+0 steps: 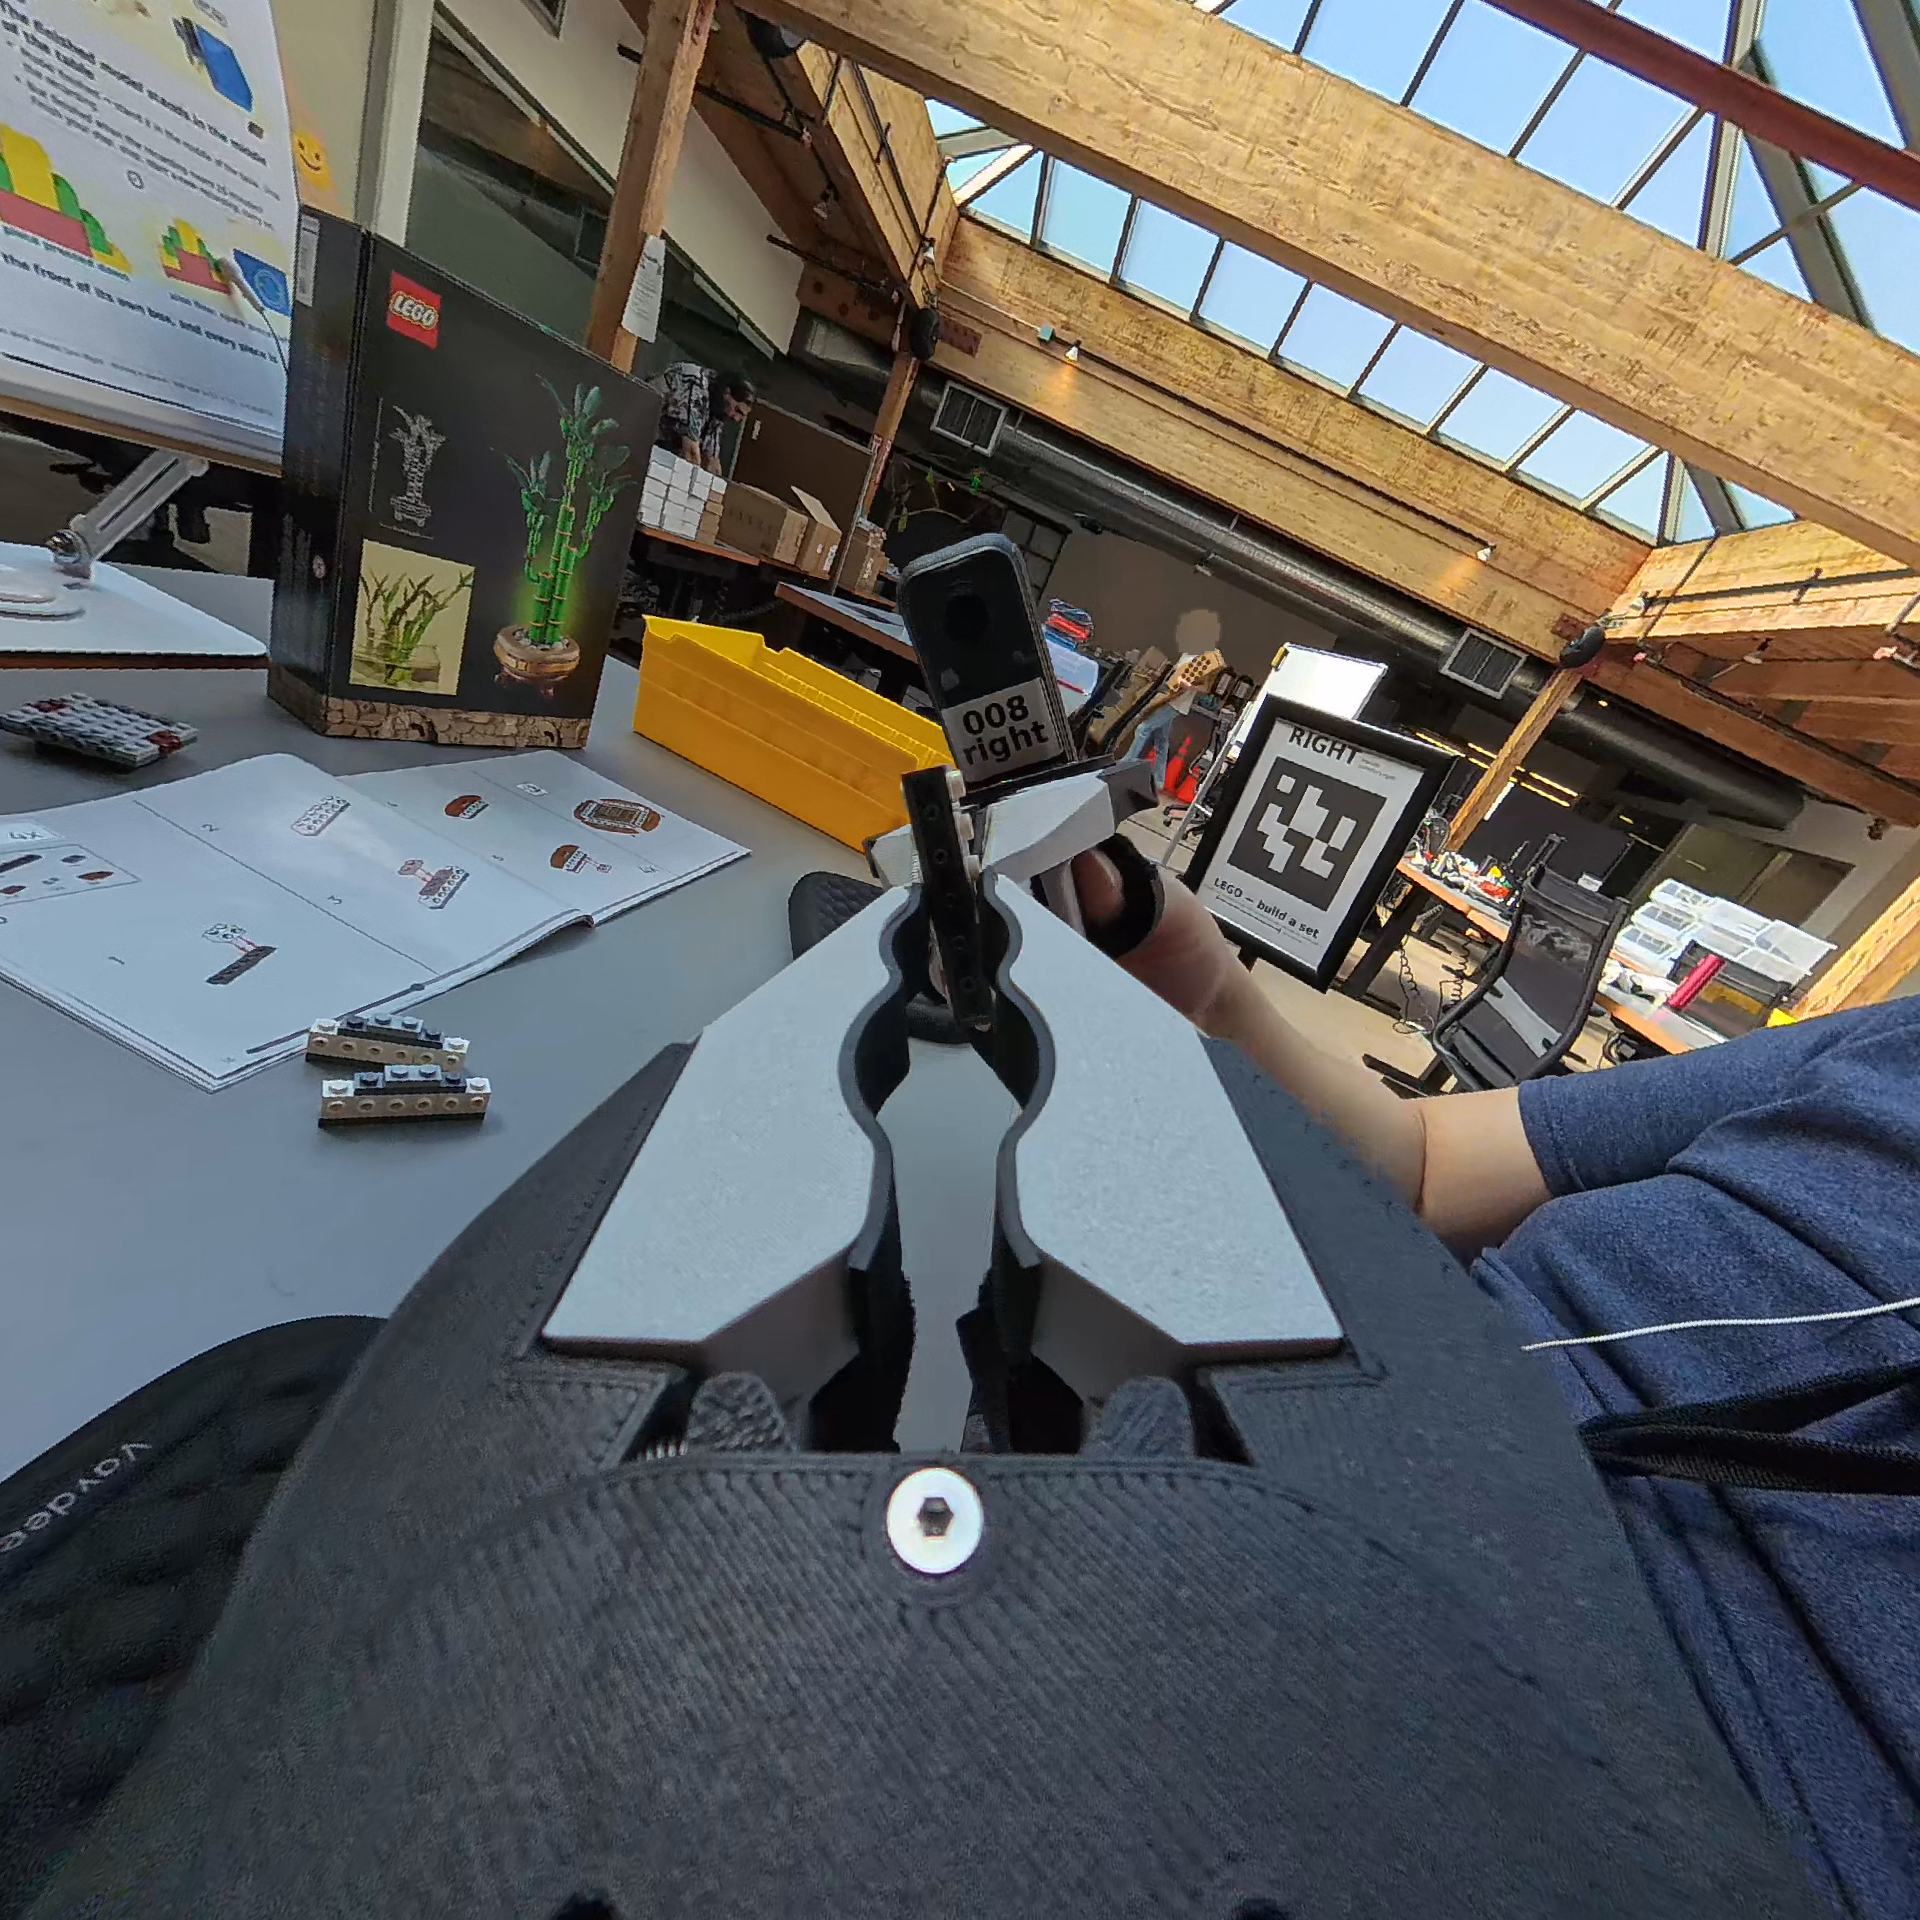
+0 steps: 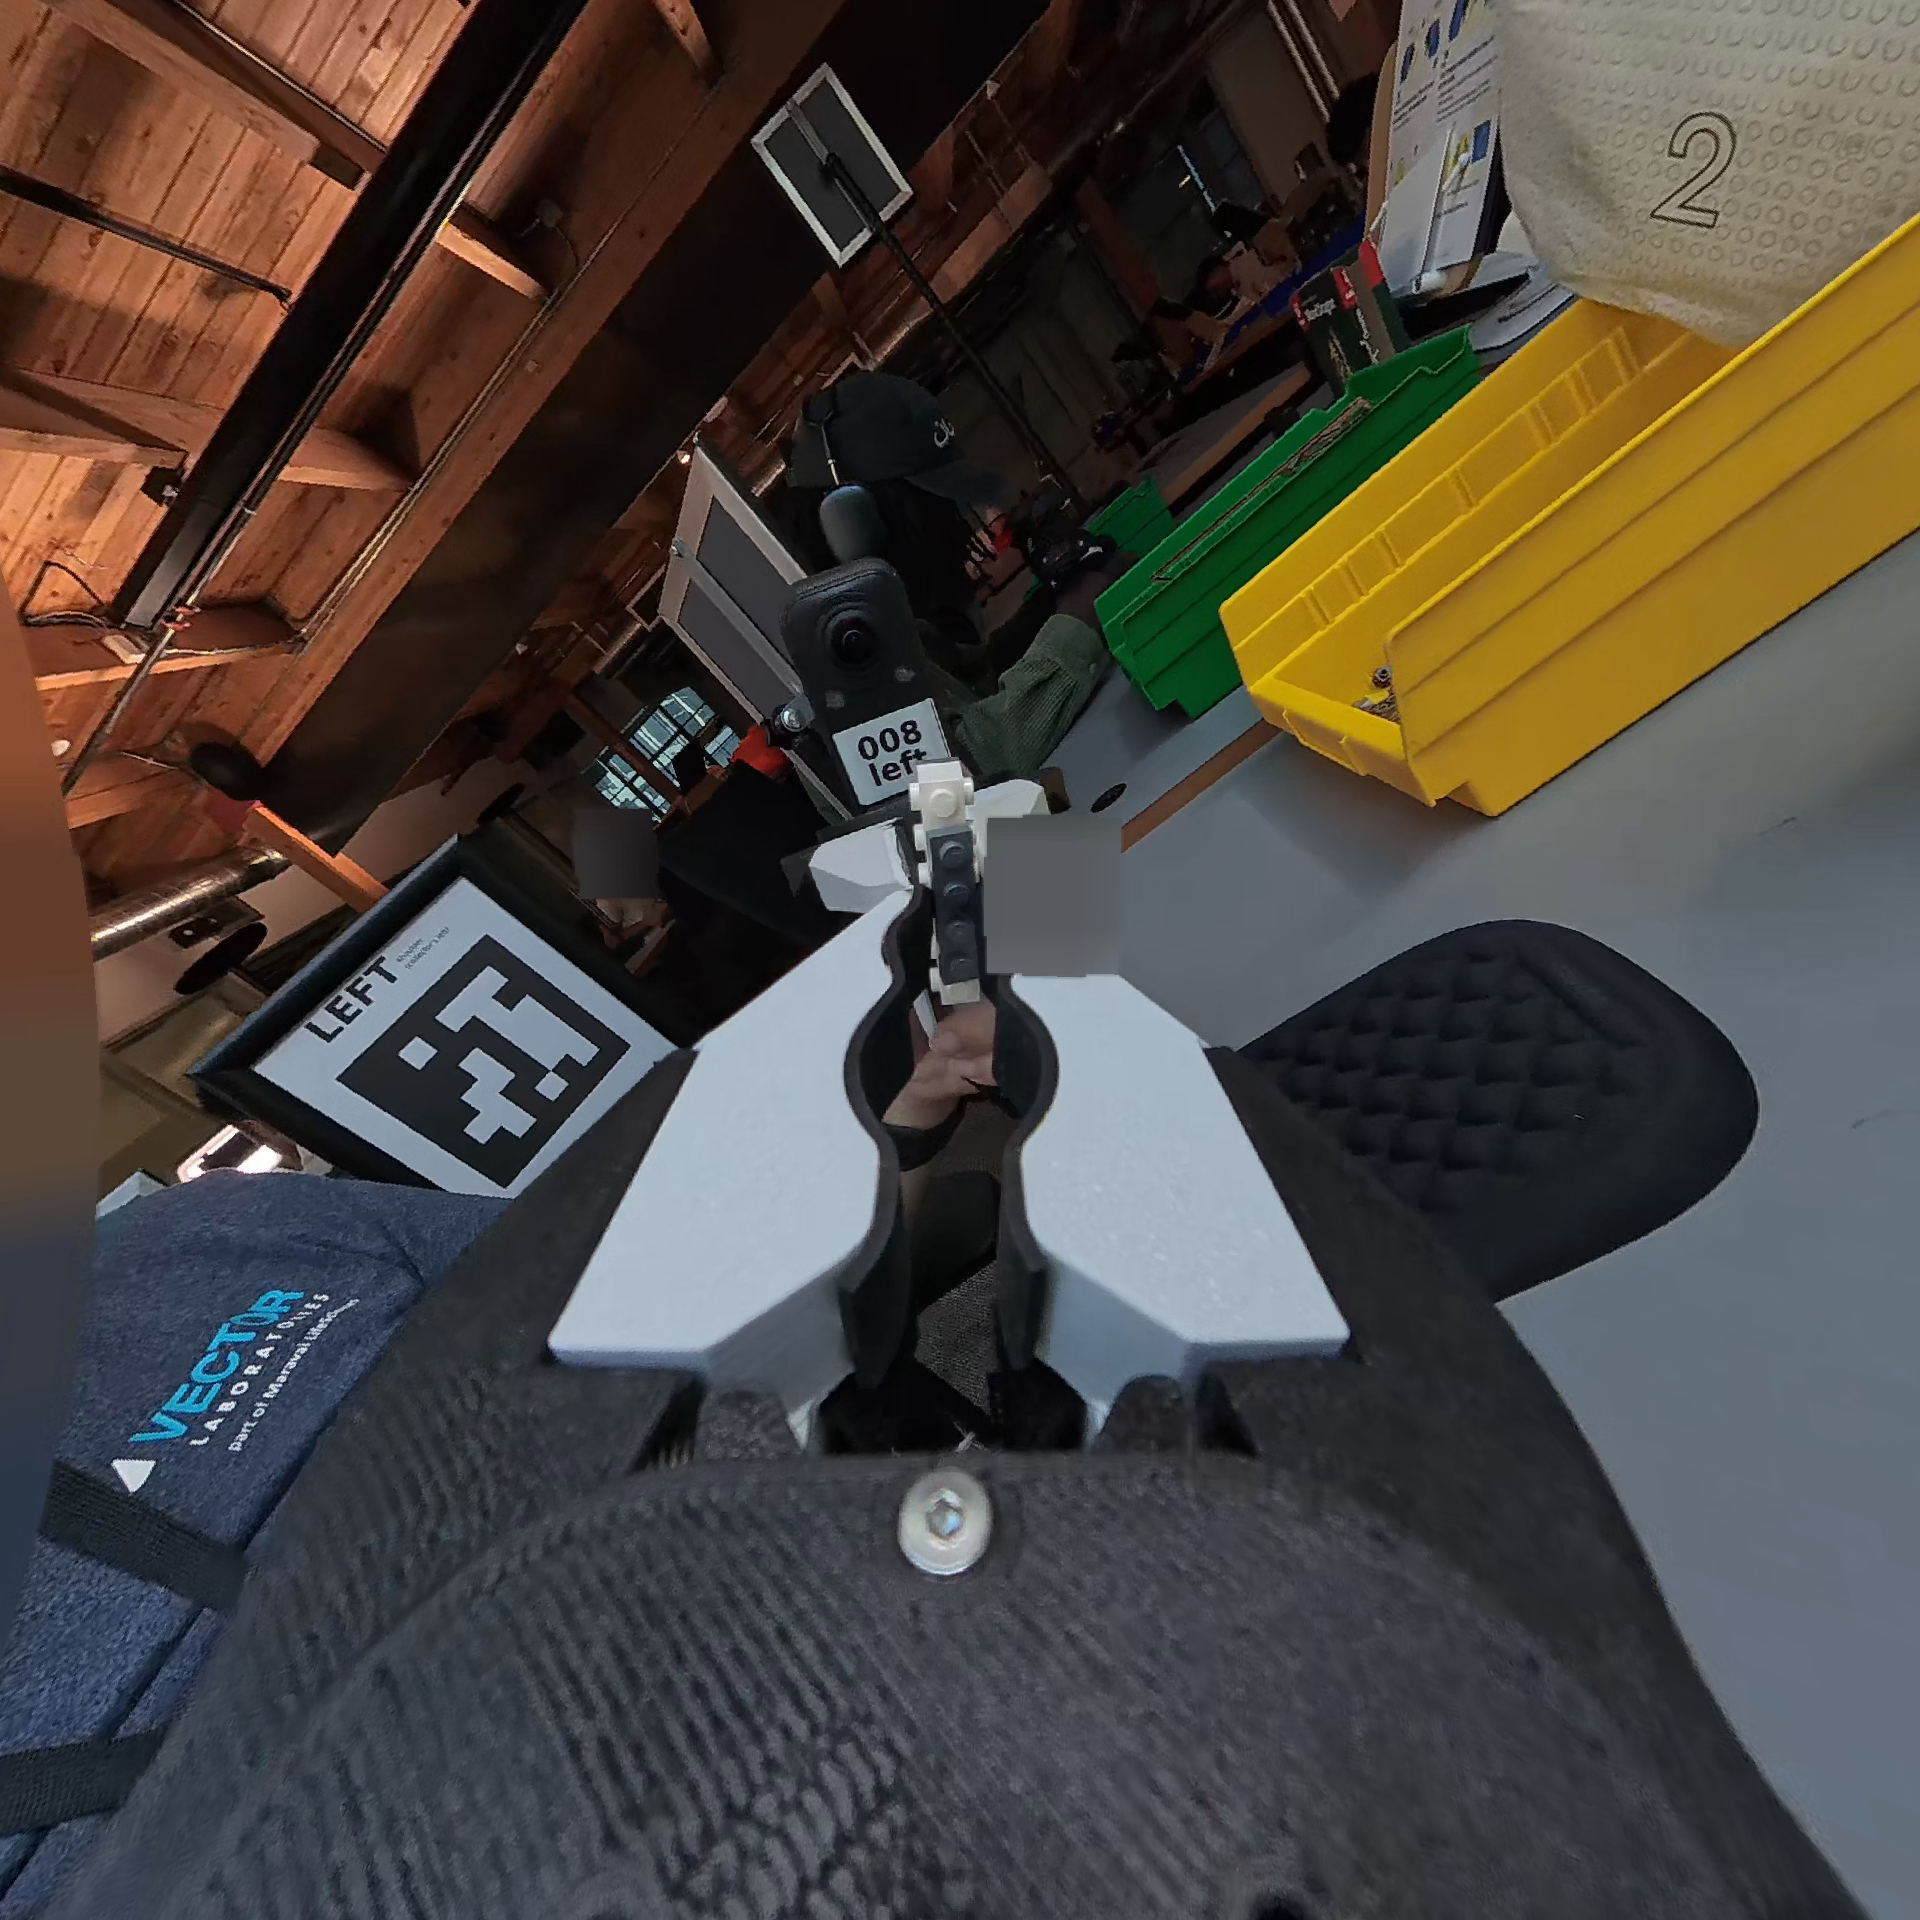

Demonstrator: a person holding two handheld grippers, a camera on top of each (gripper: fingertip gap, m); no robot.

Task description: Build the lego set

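I see the left hand-held gripper (image 1: 951, 961) and right hand-held gripper (image 2: 951, 956) both clenched on one black-and-white lego strip (image 1: 951, 914), raised above the grey worktop (image 1: 156, 1195); two built pieces (image 1: 395, 1060) lie there.

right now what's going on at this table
A person is building a lego set with two handheld grippers, raised above the grey table. The left gripper and right gripper face each other, both shut on one small black-and-white brick assembly. Two similar finished strips lie by the open instruction booklet; the set's box and a yellow bin stand behind.
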